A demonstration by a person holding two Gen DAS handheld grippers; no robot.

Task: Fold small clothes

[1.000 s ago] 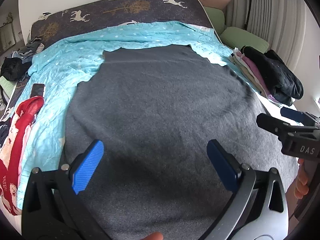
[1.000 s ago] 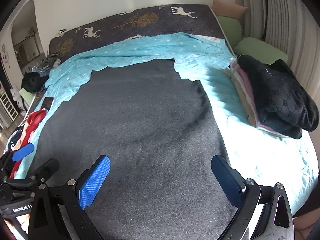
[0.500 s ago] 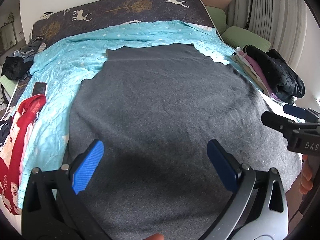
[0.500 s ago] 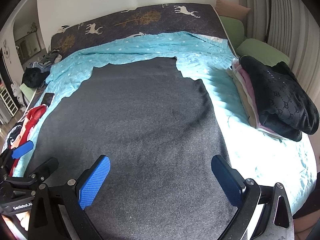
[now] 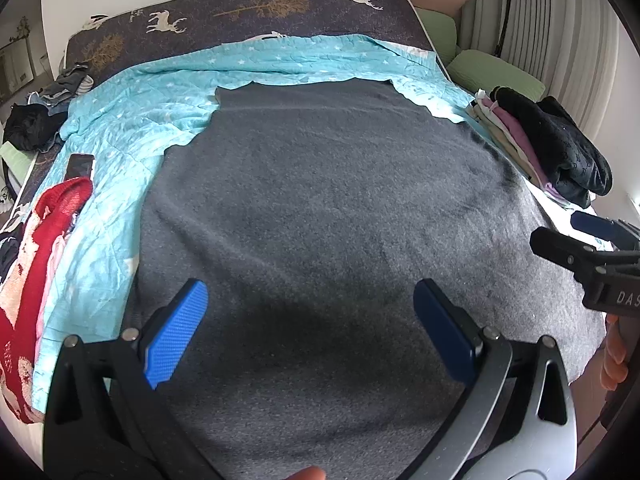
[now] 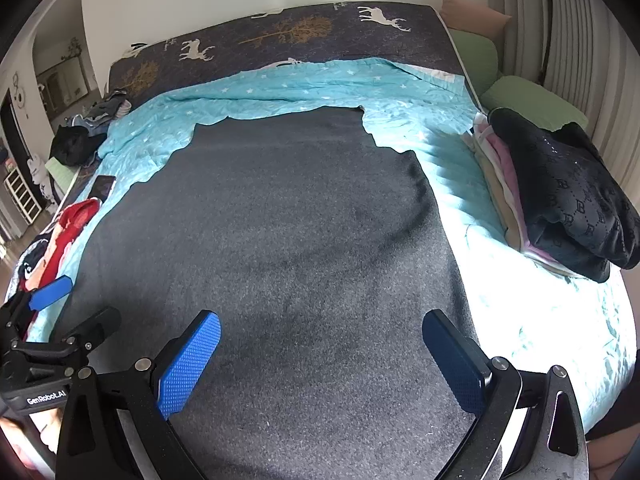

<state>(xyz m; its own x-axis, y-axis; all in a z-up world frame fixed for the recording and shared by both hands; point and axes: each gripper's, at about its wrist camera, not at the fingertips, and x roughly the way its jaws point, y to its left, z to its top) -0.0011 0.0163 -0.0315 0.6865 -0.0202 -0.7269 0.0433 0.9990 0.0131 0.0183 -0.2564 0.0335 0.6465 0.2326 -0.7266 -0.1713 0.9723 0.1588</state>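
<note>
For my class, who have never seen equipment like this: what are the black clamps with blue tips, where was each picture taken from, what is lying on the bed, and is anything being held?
There is no robot here. A person holds a two-finger gripper in each hand, and a fisheye camera on each looks forward along its fingers. One picture comes from the left gripper, the other from the right gripper. Each also shows up at the edge of the other's view.

Both hang over a bed with their blue-padded fingers spread wide apart. Neither holds anything.

On the bed lies a turquoise quilt with a large grey blanket spread flat over it. On the right sits a stack of folded clothes, a black one on top. On the left edge lies a red garment, not folded, with a phone beside it.
</note>
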